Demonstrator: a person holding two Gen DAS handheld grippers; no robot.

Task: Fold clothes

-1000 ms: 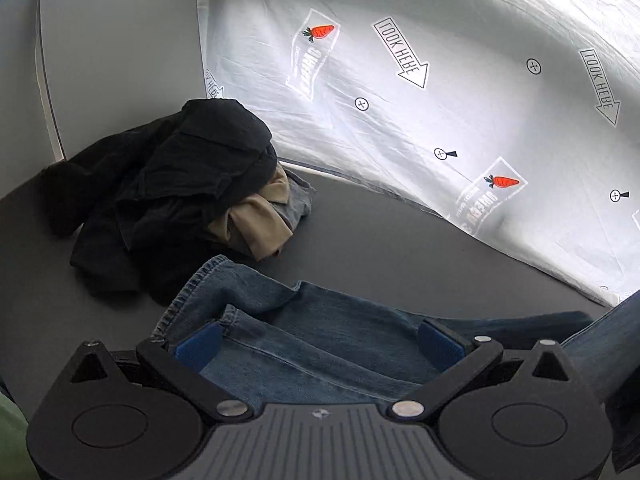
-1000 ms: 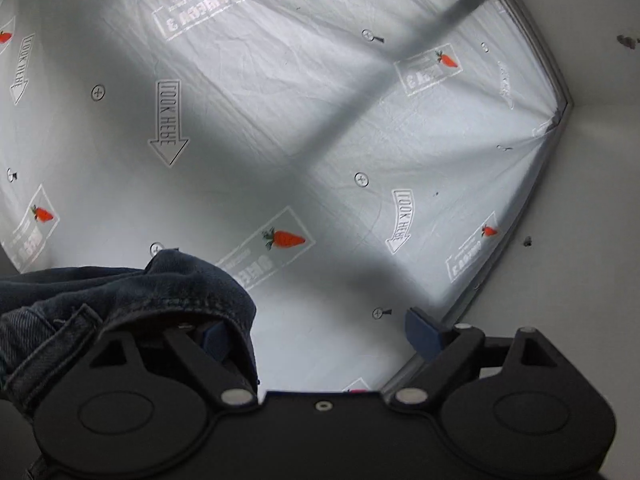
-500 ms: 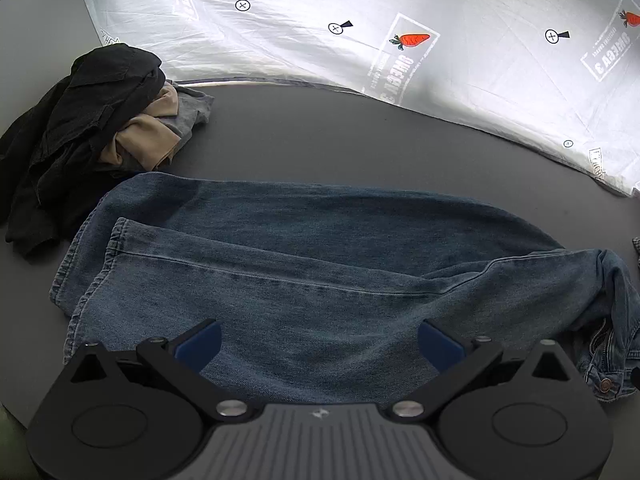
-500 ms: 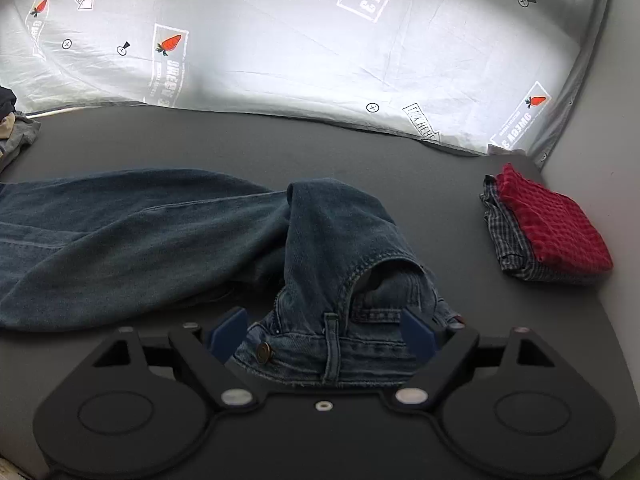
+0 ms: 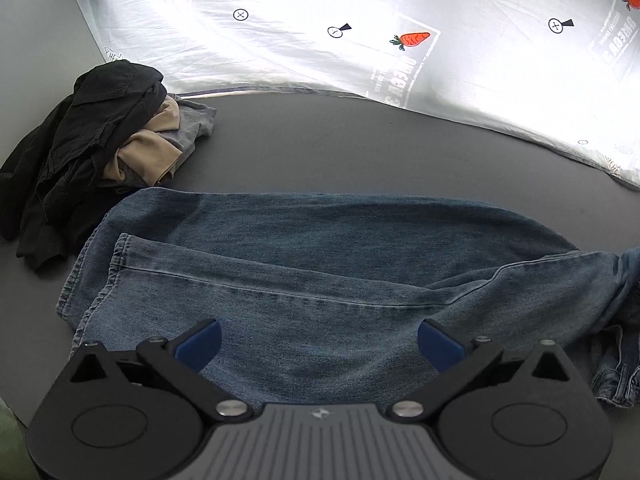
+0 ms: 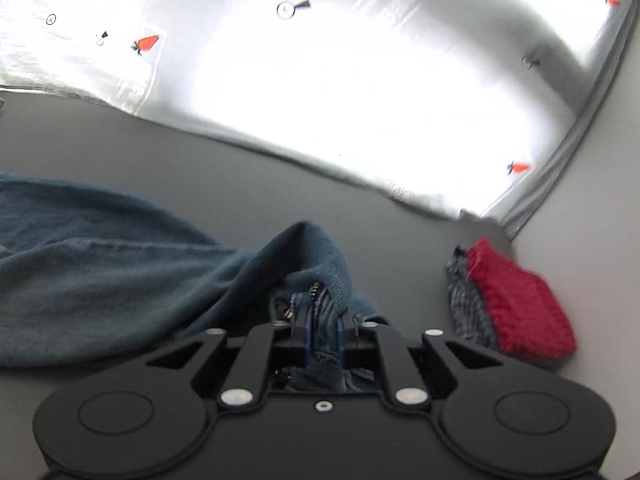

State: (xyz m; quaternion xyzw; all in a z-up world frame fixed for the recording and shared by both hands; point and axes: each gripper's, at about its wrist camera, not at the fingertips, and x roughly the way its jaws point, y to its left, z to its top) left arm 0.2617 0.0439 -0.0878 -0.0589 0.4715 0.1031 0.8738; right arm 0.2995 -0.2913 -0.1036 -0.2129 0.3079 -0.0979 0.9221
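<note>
Now the jeans [image 5: 320, 264] lie spread across the dark grey table [image 5: 320, 152], legs stretched sideways with one leg over the other, hems toward the table's left end and the waist bunched toward its right end. Over the nearer leg the left gripper [image 5: 319, 342] hangs with its blue pads [image 5: 199, 339] spread wide apart; nothing sits between them, and whether they touch the denim cannot be told.

At the waist end, the right gripper [image 6: 322, 334] is closing its jaws on a fold of the jeans [image 6: 120, 272], with the denim of the waistband pinched between the two narrow blue pads. A ridge of fabric rises just beyond the fingertips.

Near the table's far left corner sits a loose pile [image 5: 80, 144] of dark garments with tan and grey pieces showing on its right side; its near edge lies just beside the hems. Toward the right end, close to the wall, a folded stack [image 6: 516, 304] rests apart from the jeans, red knit on top and checked grey cloth beneath.

Along the far edge hangs a white sheet [image 5: 400, 40] printed with carrots and small target marks, brightly lit.
</note>
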